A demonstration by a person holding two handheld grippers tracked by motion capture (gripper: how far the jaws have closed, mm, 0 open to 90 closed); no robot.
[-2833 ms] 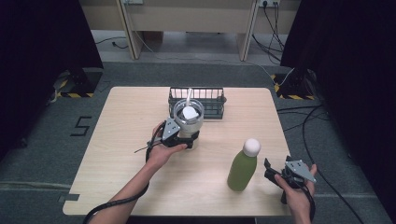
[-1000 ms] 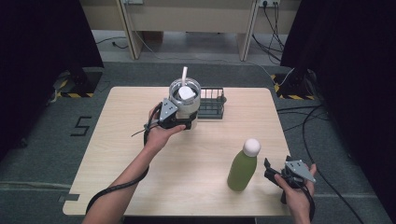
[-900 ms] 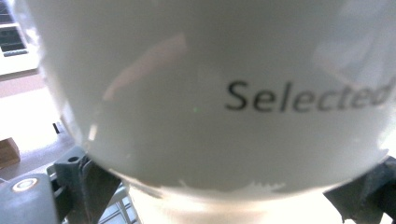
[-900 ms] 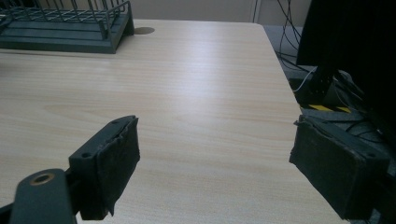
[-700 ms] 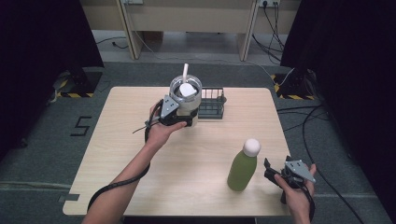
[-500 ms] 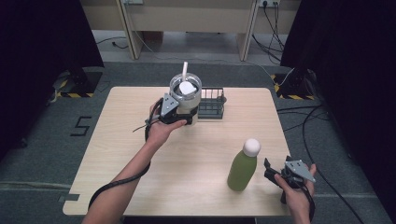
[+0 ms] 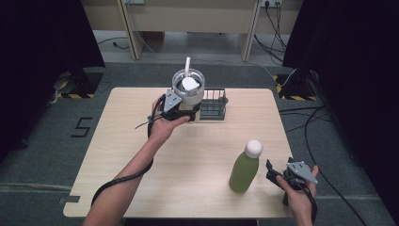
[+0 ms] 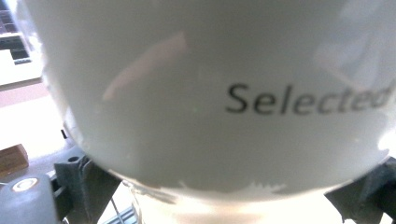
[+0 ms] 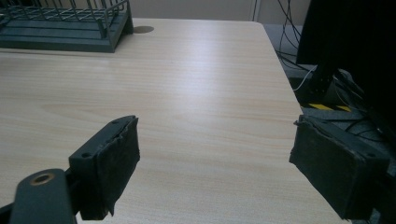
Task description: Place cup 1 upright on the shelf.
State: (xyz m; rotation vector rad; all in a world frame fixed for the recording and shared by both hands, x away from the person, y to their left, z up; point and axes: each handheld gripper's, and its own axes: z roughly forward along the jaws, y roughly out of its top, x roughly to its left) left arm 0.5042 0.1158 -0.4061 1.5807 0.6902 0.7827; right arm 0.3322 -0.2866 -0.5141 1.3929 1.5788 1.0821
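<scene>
left tool (image 7: 184,111): in my left hand, at the far middle of the worktop (image 7: 141,155), jaws clamped on the tumbler low on its body
tumbler (image 7: 187,89): clear cup with a white inner wall, lid and white straw (image 7: 187,66) standing up out of the top; upright, gripped by my left tool at the near-left corner of the rack, whether its base touches the worktop I can't tell
tumbler close up (image 8: 196,93): in the left gripper view its white wall sits right against the camera, grey word "Selected" on it (blurry), black jaws showing at both lower corners hard against its sides
rack (image 7: 212,104): dark wire basket at the far edge of the worktop, just right of the tumbler and touching or nearly touching it; I can't tell which
rack from the other side (image 9: 65,25): top left corner of the right gripper view, well apart from my right tool
right tool (image 7: 272,172): in my right hand at the near right corner of the worktop, pointing left toward the bottle, nothing in it
right tool jaws: standing apart, bare wood between the two black pads (image 9: 114,163) (right gripper view)
bottle (image 7: 245,167): green, white round cap, upright on the worktop near the right front, just beside my right tool, not touched
left forearm (image 7: 127,174): reaches diagonally from the bottom edge up to the tumbler, black cable looping along it
floor (image 7: 42,141): grey carpet around the worktop, a dark "5" marked at the left
</scene>
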